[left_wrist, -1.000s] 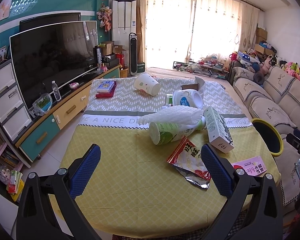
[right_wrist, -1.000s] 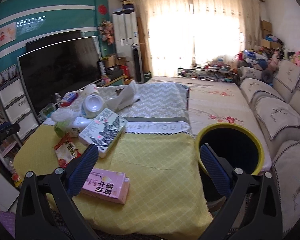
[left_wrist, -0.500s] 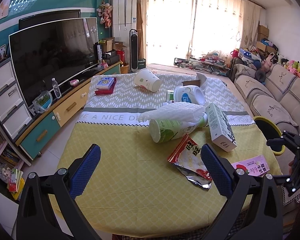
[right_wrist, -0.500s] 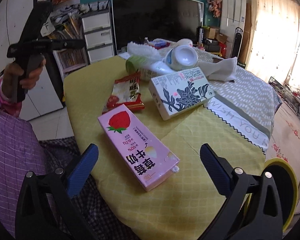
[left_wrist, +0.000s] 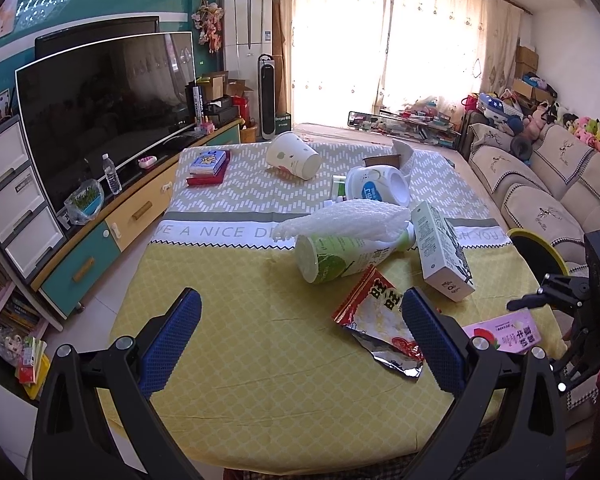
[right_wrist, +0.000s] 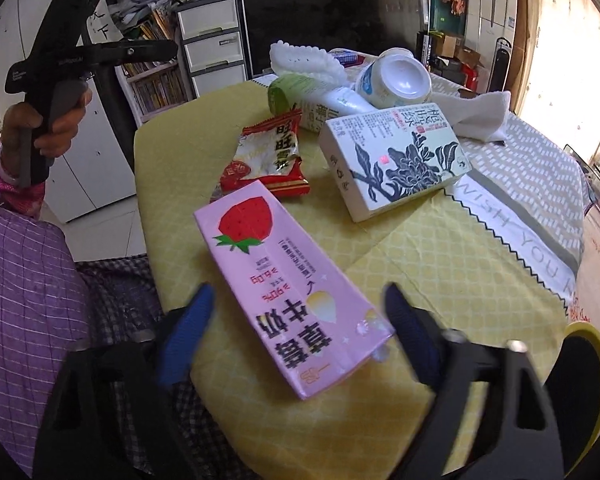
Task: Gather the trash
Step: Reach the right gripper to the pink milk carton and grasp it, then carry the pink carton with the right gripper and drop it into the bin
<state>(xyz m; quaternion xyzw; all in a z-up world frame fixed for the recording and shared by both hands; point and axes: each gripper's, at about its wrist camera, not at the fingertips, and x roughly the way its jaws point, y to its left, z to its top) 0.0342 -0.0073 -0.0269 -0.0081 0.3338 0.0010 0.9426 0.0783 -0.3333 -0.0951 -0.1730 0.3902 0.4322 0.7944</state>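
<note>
In the left wrist view, the left hand-held gripper (left_wrist: 300, 332) fills the lower frame, its blue pads spread wide apart over bare yellow worktop (left_wrist: 236, 344) and gripping nothing. Right of centre lie a green bottle (left_wrist: 332, 258) under white foam wrap (left_wrist: 340, 220), a red snack wrapper (left_wrist: 376, 314) and a white carton (left_wrist: 440, 254). At the right edge sits the yellow-rimmed bin (left_wrist: 540, 246).

In the right wrist view, the snack wrapper (right_wrist: 270, 156) lies centre left, the white carton (right_wrist: 392, 160) upper centre. The pink milk carton (right_wrist: 288, 284) lies flat at centre, its near end between the spread pads of the right hand-held gripper (right_wrist: 296, 328), which is open and not clamping it.
</note>
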